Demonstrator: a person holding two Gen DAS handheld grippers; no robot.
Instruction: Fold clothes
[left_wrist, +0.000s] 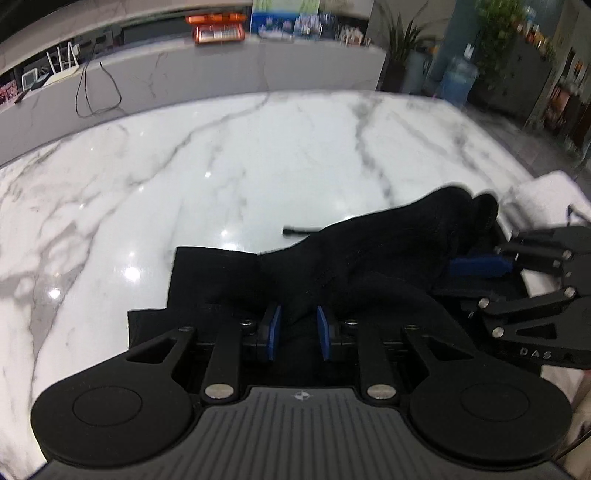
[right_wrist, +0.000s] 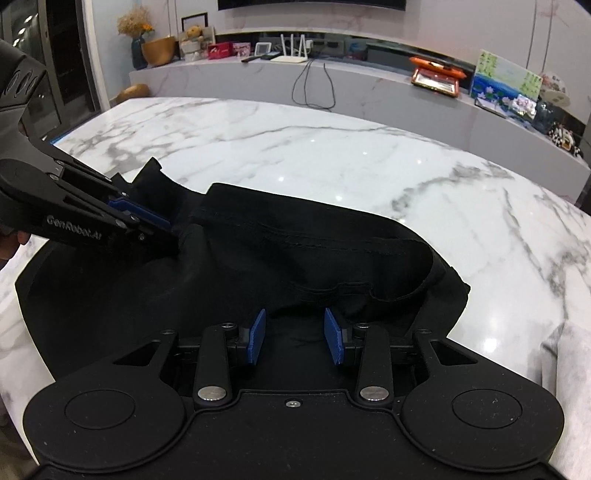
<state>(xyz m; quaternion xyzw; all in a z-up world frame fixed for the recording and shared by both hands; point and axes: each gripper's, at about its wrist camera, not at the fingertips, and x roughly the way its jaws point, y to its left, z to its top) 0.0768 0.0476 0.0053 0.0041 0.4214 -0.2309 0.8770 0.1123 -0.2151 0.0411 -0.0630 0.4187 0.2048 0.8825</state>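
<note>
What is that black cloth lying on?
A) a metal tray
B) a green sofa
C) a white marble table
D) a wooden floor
C: the black cloth lies bunched on a glossy white marble table with grey veins, seen all around it in both views.

One black garment (right_wrist: 280, 258) is seen on one marble table (right_wrist: 332, 155). Two grippers are counted, left (left_wrist: 297, 326) and right (right_wrist: 293, 338). One white cloth (left_wrist: 546, 192) is seen.
</note>
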